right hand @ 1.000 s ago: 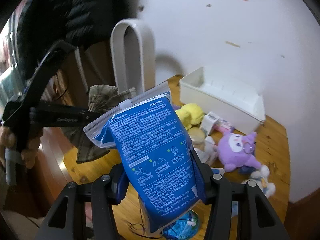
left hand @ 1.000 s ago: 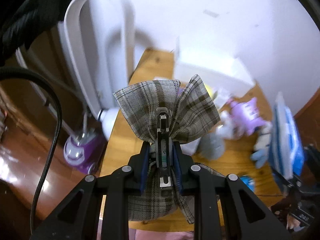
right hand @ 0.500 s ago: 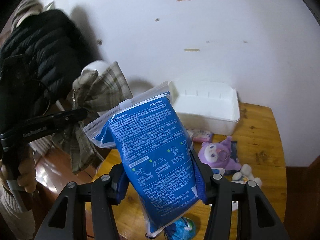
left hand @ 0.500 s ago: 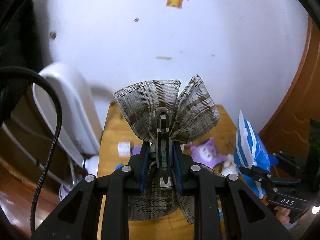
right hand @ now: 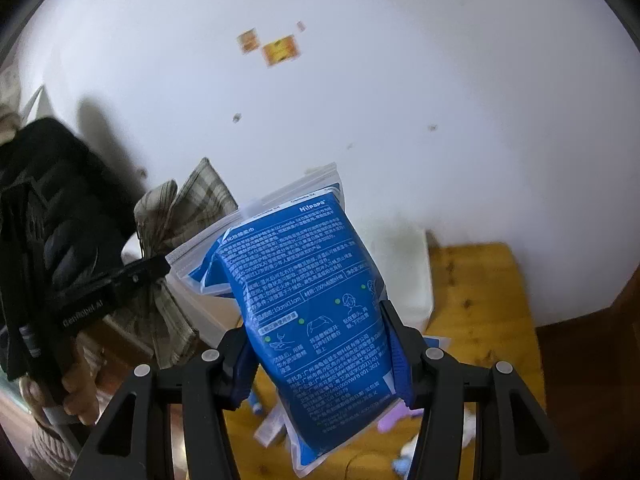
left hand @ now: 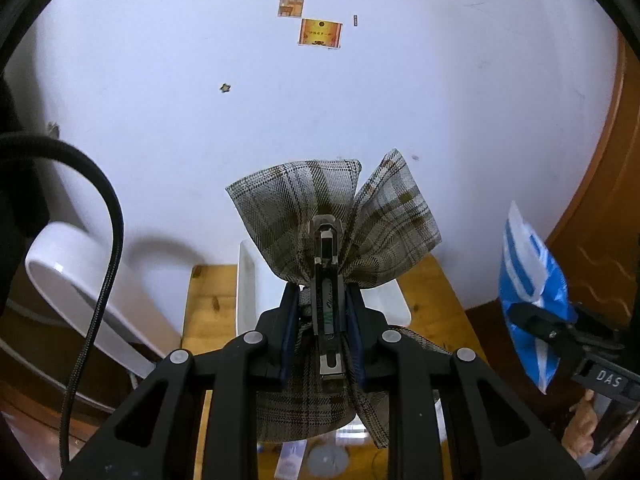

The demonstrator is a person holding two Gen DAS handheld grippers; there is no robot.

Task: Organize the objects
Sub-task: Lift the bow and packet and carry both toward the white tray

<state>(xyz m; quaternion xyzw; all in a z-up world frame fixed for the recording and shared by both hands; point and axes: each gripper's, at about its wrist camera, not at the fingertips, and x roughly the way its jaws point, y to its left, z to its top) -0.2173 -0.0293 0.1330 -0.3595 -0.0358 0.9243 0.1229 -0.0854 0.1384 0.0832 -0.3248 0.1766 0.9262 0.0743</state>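
In the left wrist view we find the left gripper (left hand: 322,328) clamped on the metal clip of a brown-and-grey plaid fabric bow (left hand: 332,216), held up in the air in front of the white wall (left hand: 360,100). Only this view shows the black cable (left hand: 108,248) at left and the white curved fan loop (left hand: 80,276) beside the table. Beyond the bow sits a white rectangular plastic bin (left hand: 250,292) on the wooden table (left hand: 208,304), against the wall; we cannot see its contents. At far right the right gripper (left hand: 532,316) grips a blue-and-white printed plastic pouch (left hand: 528,280).

In the right wrist view we see the right gripper (right hand: 320,352) closed on the blue pouch (right hand: 312,304), raised above the table (right hand: 480,280). Only here do the pouch's printed text and the dark padded jacket (right hand: 52,216) at left appear. The bow (right hand: 188,208) hangs at left, and the bin (right hand: 420,280) lies behind the pouch. Two orange stickers (right hand: 280,50) mark the wall.
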